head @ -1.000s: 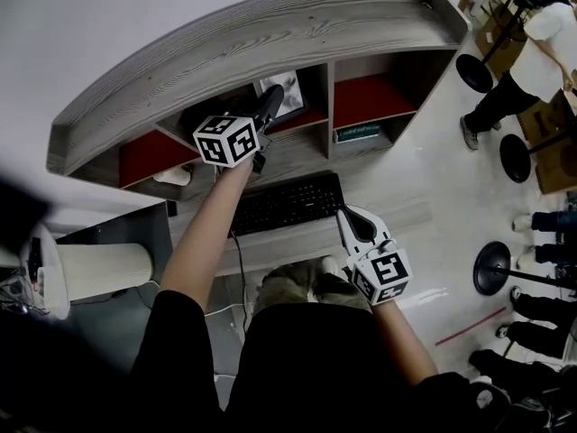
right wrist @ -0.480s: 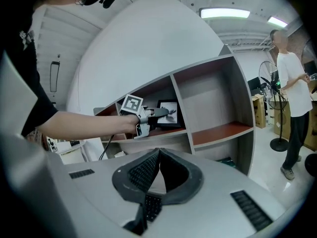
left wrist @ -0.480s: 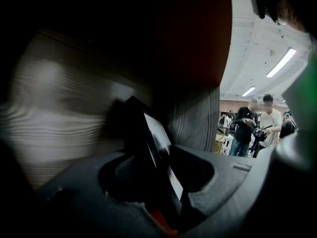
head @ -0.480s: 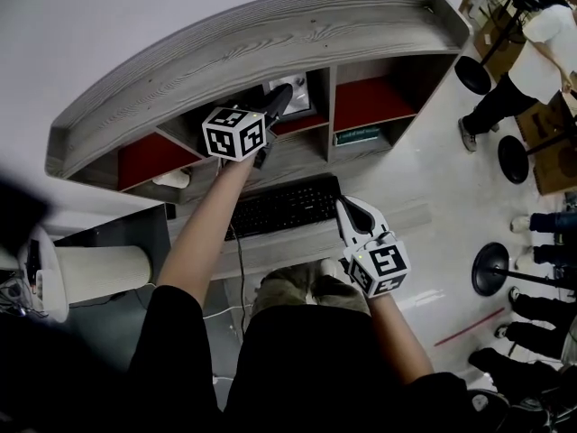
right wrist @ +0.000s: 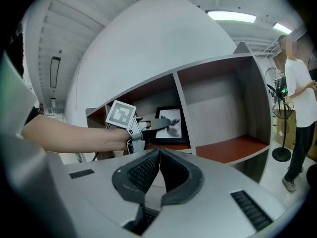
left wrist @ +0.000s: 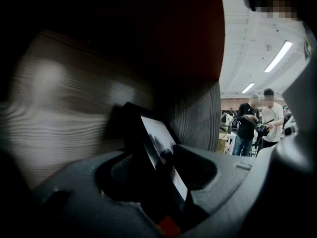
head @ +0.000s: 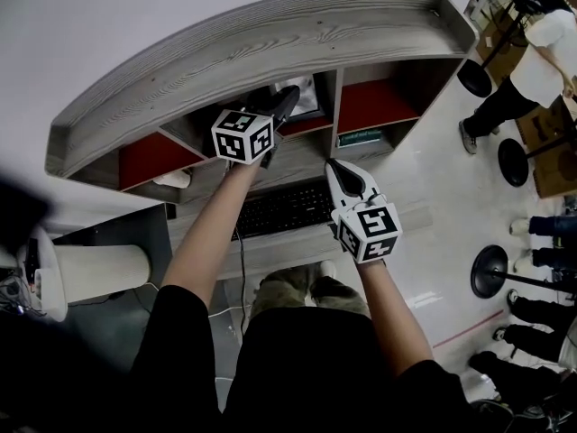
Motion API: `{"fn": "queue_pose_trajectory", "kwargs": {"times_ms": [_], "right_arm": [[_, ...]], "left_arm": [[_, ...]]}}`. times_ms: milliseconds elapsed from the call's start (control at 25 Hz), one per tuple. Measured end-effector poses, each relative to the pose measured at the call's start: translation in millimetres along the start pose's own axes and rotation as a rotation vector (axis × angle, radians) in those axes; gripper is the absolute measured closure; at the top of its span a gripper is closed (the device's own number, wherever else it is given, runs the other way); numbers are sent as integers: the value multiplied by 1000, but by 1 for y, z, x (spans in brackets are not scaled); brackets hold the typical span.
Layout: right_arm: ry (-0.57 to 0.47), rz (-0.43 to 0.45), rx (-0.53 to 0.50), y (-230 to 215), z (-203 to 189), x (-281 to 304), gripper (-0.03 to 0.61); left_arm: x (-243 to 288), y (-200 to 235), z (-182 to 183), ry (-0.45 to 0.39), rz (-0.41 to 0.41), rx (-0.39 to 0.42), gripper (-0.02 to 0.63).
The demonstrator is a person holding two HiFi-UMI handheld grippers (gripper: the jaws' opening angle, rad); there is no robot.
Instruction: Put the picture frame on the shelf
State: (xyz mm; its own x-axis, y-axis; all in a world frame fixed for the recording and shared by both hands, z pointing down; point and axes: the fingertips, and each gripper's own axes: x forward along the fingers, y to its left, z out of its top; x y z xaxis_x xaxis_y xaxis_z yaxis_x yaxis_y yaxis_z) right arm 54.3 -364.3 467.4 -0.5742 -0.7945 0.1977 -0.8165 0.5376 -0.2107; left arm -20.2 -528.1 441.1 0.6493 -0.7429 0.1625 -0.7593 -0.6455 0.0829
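The left tongs grip the picture frame inside the shelf's middle bay at the table's far edge. If released before it sits flat, it could topple forward. The right tongs are pressed together, empty.

I can read no word, brand or number here. My left gripper and right gripper carry only black-and-white square markers. The picture frame between my left jaws shows no lettering. Beyond my right jaws, a greenish box in the shelf bears print too small to read.
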Motion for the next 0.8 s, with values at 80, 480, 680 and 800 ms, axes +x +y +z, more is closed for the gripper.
{"fn": "queue_pose_trajectory", "kwargs": {"times_ms": [80, 480, 680, 800], "right_arm": [[9, 5, 2, 1, -1, 7, 566], [30, 32, 44, 9, -15, 15, 566], [66, 52, 58, 20, -34, 12, 566], [78, 60, 59, 24, -39, 13, 566]], "left_arm": [[0, 0, 1, -7, -4, 38, 410], [4, 9, 11, -54, 27, 149, 408], [12, 19, 8, -10, 65, 117, 371], [12, 18, 8, -5, 72, 116, 368]]}}
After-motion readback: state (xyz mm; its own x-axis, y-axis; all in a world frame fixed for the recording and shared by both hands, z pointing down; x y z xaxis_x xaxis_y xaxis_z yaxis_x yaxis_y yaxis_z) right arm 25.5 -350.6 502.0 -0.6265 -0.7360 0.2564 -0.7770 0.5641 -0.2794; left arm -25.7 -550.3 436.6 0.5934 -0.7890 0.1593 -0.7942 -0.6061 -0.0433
